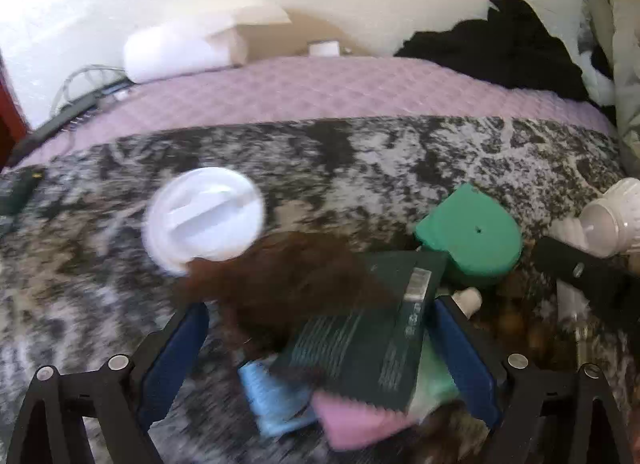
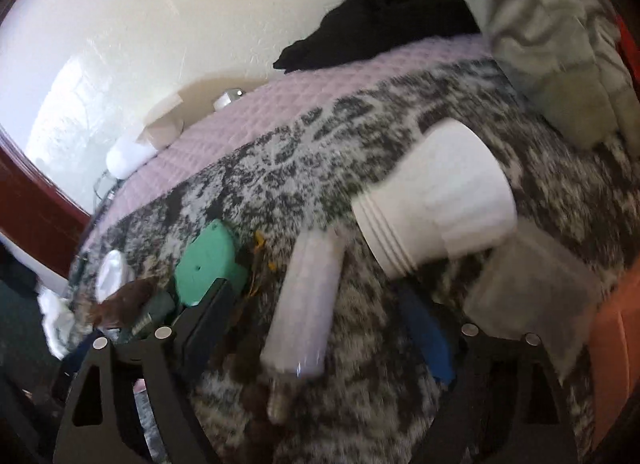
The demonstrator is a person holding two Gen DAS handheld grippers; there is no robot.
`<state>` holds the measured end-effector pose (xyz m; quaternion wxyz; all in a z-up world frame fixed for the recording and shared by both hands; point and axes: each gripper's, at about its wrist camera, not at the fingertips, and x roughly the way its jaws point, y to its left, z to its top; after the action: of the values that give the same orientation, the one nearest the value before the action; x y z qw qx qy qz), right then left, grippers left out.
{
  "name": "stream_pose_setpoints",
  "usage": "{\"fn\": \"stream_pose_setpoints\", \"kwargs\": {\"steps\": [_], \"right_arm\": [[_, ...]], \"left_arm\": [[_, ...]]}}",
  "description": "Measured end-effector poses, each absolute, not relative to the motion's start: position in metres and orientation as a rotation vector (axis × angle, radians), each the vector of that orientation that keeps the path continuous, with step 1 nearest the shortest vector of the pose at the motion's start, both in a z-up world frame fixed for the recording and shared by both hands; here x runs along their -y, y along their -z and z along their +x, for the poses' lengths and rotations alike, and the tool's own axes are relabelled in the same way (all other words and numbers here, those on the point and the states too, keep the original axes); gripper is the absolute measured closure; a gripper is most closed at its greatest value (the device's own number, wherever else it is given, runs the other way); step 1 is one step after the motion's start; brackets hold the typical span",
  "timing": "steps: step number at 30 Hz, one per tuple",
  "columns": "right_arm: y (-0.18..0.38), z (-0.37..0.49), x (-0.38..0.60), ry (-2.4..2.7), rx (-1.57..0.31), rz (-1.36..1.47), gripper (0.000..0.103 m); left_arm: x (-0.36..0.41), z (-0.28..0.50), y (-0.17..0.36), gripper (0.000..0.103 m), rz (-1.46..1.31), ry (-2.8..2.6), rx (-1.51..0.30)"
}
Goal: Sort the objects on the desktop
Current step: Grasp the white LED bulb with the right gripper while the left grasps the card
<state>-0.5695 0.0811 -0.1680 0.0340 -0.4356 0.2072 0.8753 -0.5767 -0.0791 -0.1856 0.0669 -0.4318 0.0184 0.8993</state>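
Observation:
In the left wrist view my left gripper [image 1: 320,328] is open, its blue-padded fingers on either side of a dark green box [image 1: 368,340] lying on a brown furry item [image 1: 288,284]. A blue piece [image 1: 268,396] and a pink piece [image 1: 360,420] lie under the box. A white round lid [image 1: 204,220] and a green case [image 1: 472,236] lie beyond. In the right wrist view my right gripper [image 2: 320,328] is open around a pale tube [image 2: 308,300]. A white jar [image 2: 440,204] lies on its side just ahead.
Everything lies on a grey-and-black mottled blanket [image 1: 360,160] over a pink quilt [image 1: 320,88]. Black clothing [image 1: 512,48] and pale bedding [image 2: 560,44] are piled at the far right. A frosted container [image 2: 532,300] sits by the right finger. Cables lie at the far left.

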Motion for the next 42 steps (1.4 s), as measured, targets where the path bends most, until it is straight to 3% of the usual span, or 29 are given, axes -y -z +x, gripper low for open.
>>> {"fn": "stream_pose_setpoints", "kwargs": {"steps": [2, 3, 4, 6, 13, 20, 29, 36, 42], "right_arm": [[0.168, -0.573, -0.077, -2.68, -0.526, -1.333, 0.049], [0.169, -0.572, -0.077, -2.691, -0.503, -1.342, 0.072], [0.17, -0.571, -0.078, -2.702, -0.486, -1.35, 0.074], [0.169, -0.562, -0.082, -2.714, -0.52, -1.373, 0.074], [0.158, -0.505, -0.089, -2.71, -0.678, -1.479, 0.074], [0.141, -0.391, -0.088, -2.754, -0.654, -1.531, 0.074], [0.137, -0.246, -0.071, -2.807, -0.471, -1.621, 0.074], [0.119, -0.149, -0.067, -2.879, -0.275, -1.57, 0.074], [0.098, -0.1, -0.083, -2.904, -0.226, -1.472, 0.074]], "left_arm": [[0.078, -0.574, 0.189, 0.021, -1.273, -2.716, -0.051], [0.077, -0.571, 0.187, 0.032, -1.255, -2.727, -0.062], [0.078, -0.566, 0.184, 0.062, -1.25, -2.754, -0.09], [0.084, -0.558, 0.178, 0.096, -1.277, -2.734, -0.051], [0.11, -0.475, 0.141, 0.096, -1.244, -2.725, 0.11], [0.116, -0.347, 0.109, 0.096, -1.194, -2.746, 0.142], [0.105, -0.209, 0.122, 0.096, -1.252, -2.748, 0.094], [0.085, -0.145, 0.108, 0.096, -1.217, -2.736, 0.008], [0.053, -0.105, 0.085, 0.096, -1.136, -2.704, -0.091]]}}
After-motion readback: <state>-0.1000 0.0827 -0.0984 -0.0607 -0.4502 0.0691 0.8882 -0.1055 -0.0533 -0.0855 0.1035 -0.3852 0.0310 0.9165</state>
